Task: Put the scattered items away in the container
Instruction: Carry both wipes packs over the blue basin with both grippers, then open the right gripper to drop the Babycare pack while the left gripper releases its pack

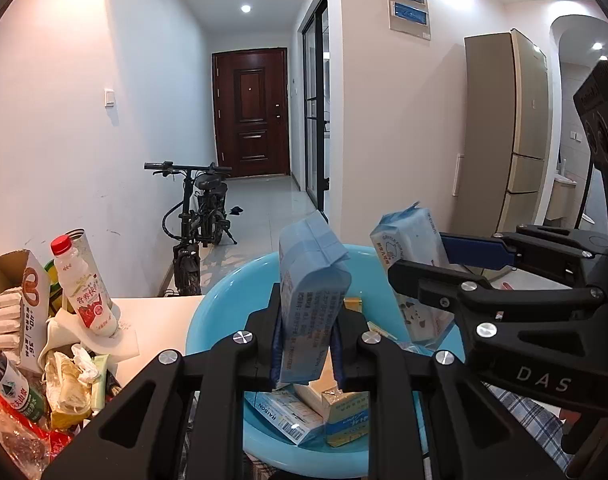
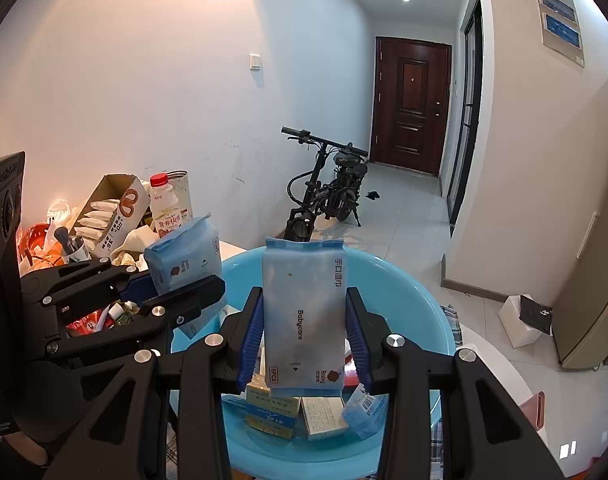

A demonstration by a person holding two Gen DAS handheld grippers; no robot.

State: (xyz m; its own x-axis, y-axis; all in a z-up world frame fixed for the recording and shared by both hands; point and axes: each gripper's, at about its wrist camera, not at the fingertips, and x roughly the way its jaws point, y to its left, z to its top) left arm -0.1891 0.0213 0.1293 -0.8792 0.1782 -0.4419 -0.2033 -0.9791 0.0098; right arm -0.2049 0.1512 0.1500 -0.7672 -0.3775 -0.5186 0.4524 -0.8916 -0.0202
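Note:
A light blue plastic basin (image 1: 224, 300) (image 2: 404, 288) sits on the white table and holds several small boxes (image 1: 344, 412) (image 2: 324, 416). My left gripper (image 1: 308, 344) is shut on a blue wet-wipes pack (image 1: 312, 280), held upright over the basin; it shows in the right wrist view (image 2: 184, 256). My right gripper (image 2: 304, 340) is shut on a second blue Babycare wipes pack (image 2: 304, 312), also upright over the basin; this pack shows at the right of the left wrist view (image 1: 412, 248).
A clutter pile stands left of the basin: a red-capped milk bottle (image 1: 84, 284) (image 2: 166, 208), an open cardboard box of sachets (image 1: 16, 304) (image 2: 112, 212), tissues and wrappers. A bicycle (image 1: 200, 216) stands in the hallway behind. A fridge (image 1: 504, 128) is at right.

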